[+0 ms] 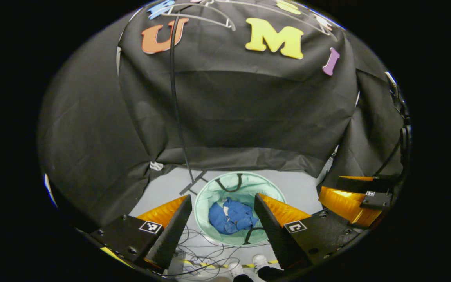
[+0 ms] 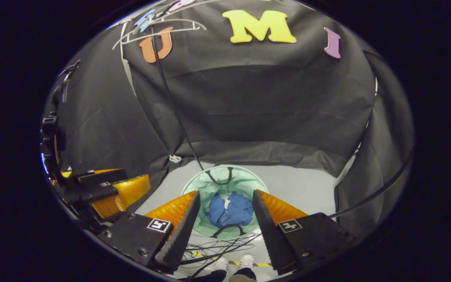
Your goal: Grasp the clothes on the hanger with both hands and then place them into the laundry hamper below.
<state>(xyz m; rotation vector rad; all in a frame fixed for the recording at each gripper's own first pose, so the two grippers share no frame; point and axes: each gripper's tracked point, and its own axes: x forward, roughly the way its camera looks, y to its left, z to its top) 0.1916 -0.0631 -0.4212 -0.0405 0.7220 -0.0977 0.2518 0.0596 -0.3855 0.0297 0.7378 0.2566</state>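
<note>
Hovering above the laundry hamper [image 1: 210,192], low in frame, I hold left gripper [image 1: 222,219] and right gripper [image 2: 225,217] spread and empty; the blue clothes [image 1: 231,219] lie inside, apparently delivered.

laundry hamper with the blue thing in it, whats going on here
A person holds a two-finger gripper in each hand above a green mesh laundry hamper on the floor. Blue clothes lie crumpled inside it. The left gripper and right gripper are both open and hold nothing. Bare white hangers hang at the top by the booth wall, so the drop looks done.
</note>
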